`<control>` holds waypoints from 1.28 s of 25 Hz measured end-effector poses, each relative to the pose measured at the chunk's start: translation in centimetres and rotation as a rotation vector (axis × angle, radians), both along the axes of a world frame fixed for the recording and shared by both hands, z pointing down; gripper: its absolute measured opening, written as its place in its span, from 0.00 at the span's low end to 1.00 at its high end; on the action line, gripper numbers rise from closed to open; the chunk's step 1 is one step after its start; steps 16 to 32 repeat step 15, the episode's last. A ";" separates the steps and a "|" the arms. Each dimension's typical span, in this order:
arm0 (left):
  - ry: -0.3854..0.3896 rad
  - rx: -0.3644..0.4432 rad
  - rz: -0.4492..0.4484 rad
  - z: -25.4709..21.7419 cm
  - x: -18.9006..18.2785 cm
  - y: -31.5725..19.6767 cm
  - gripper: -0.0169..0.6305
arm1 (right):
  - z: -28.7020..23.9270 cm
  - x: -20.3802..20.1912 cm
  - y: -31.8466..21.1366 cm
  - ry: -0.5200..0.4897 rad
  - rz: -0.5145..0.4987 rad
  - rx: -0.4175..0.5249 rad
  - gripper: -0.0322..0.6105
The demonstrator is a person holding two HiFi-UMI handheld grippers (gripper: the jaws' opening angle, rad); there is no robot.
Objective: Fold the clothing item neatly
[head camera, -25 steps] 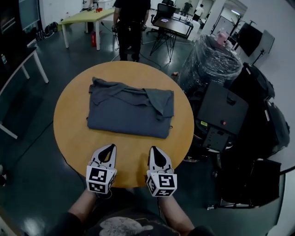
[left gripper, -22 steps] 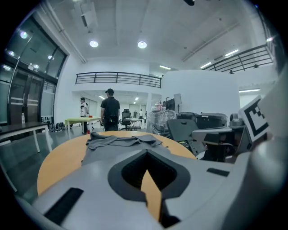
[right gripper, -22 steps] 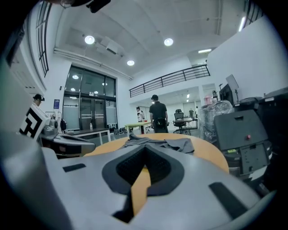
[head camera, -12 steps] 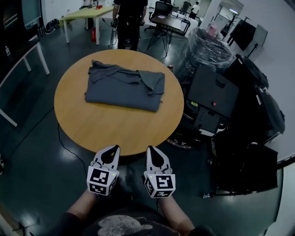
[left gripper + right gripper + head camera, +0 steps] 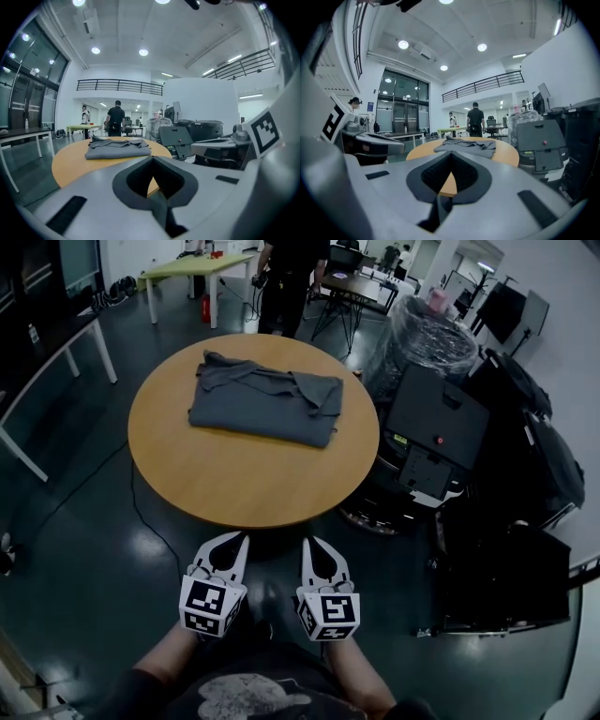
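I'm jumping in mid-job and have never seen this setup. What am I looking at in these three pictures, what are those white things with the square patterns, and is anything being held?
There is no robot arm. A person holds a two-jaw tool in each hand: the left gripper and the right gripper. The patterned cubes are part of them. The head view comes from a camera on the person's head, looking down. The other two views come from cameras riding on each gripper, looking along its jaws. Both sets of jaws are shut and empty, short of the round table. On it lies a gray garment, folded into a rough rectangle.
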State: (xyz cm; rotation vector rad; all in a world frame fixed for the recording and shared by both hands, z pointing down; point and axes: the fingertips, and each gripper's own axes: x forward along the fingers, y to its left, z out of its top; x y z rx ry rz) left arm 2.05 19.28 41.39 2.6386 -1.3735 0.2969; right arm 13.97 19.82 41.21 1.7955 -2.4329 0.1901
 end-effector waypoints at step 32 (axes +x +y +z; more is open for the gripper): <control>0.012 0.088 -0.006 -0.9 1.3 1.2 0.04 | 0.2 1.9 3.0 -0.002 0.075 0.004 0.03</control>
